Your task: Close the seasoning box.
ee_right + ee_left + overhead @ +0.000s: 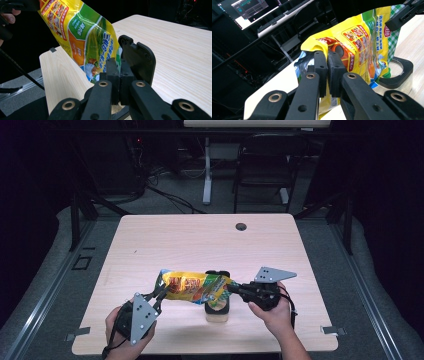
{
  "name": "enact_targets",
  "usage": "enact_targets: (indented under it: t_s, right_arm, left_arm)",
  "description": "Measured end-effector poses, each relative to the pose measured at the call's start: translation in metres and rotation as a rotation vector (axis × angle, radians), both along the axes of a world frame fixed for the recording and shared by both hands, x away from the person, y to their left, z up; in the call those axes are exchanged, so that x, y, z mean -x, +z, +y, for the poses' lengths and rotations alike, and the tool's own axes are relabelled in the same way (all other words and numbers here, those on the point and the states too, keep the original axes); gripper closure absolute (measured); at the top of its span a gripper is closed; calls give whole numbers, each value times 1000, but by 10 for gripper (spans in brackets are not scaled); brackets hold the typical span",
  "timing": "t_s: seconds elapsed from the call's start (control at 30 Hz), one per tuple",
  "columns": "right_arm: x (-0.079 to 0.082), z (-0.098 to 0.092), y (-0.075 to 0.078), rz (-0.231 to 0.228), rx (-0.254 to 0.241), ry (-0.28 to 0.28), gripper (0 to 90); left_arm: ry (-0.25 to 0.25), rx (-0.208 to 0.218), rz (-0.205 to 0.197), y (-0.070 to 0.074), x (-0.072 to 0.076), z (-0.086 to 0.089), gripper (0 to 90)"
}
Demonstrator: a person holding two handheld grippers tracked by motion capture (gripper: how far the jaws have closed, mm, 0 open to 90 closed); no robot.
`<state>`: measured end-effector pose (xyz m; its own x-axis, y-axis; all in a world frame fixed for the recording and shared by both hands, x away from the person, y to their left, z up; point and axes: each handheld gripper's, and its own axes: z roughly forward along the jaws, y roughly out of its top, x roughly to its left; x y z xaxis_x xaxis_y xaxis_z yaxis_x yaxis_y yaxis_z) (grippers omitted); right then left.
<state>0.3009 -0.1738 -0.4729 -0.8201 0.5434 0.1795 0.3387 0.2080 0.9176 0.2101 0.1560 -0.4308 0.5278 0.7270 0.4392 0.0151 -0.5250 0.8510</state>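
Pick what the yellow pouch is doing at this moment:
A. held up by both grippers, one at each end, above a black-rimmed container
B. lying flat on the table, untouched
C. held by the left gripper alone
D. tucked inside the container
A: the left gripper and right gripper each pinch an end of the yellow pouch, stretched over the black-rimmed container.

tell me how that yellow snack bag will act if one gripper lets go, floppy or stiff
Probably floppy: the bag sags and creases between the left gripper and right gripper, each shut on an end. It looks light, since thin pinches hold it above the container. The glossy film may slip, so the freed end would likely droop.
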Motion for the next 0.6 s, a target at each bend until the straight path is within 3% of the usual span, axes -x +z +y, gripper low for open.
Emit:
enact_targets:
  t_s: [0.6]
  right_arm:
    - [-1, -1, -1, 5, -6, 2, 895]
  left_arm:
    - [0, 3, -5, 0, 0, -1, 873]
